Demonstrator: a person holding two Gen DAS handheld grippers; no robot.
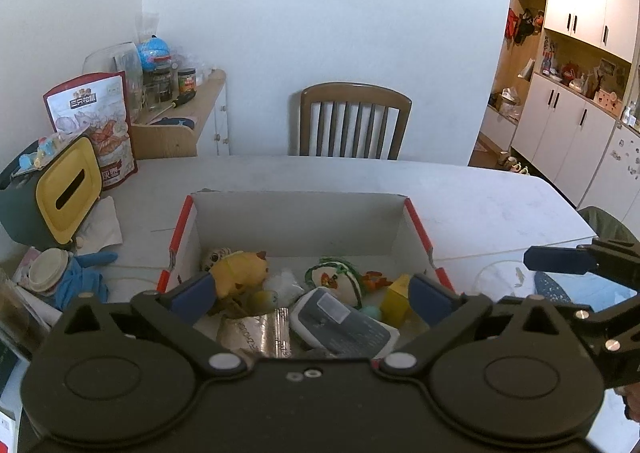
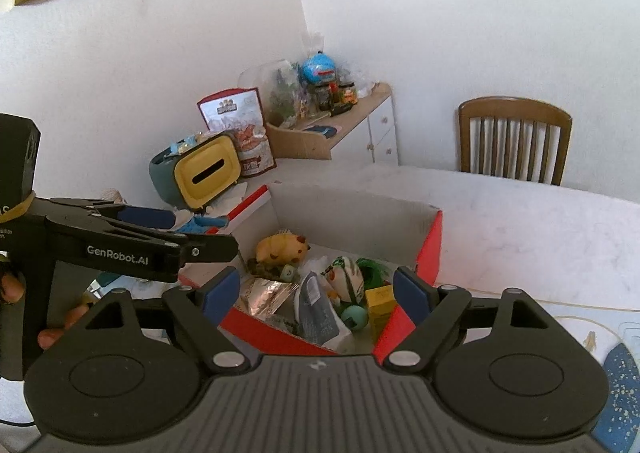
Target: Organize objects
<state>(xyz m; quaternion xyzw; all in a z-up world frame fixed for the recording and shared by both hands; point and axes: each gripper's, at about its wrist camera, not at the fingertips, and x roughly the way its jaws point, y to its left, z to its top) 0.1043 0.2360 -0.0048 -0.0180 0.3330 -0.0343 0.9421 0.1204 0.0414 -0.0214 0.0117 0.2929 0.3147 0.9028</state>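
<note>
Box [image 1: 298,227]: open-topped, red-edged, on the white surface [image 1: 480,205]; already crowded with a yellow plush [image 1: 240,271], foil pack [image 1: 260,333], grey case [image 1: 344,327], yellow block [image 1: 396,297] and teal ball [image 2: 354,317].
Left gripper [image 1: 312,295]: fingers apart, empty, held over the near rim.
Right gripper [image 2: 318,289]: fingers apart, empty, over the near corner.
Crowding risk: both grippers hang close over one box; reaching in together, I judge, could knock them against each other.
Grasp risk: things overlap, so a pinch may catch two, or slide off the slick foil.
Box risk: light card; a snagged rim could drag it.
</note>
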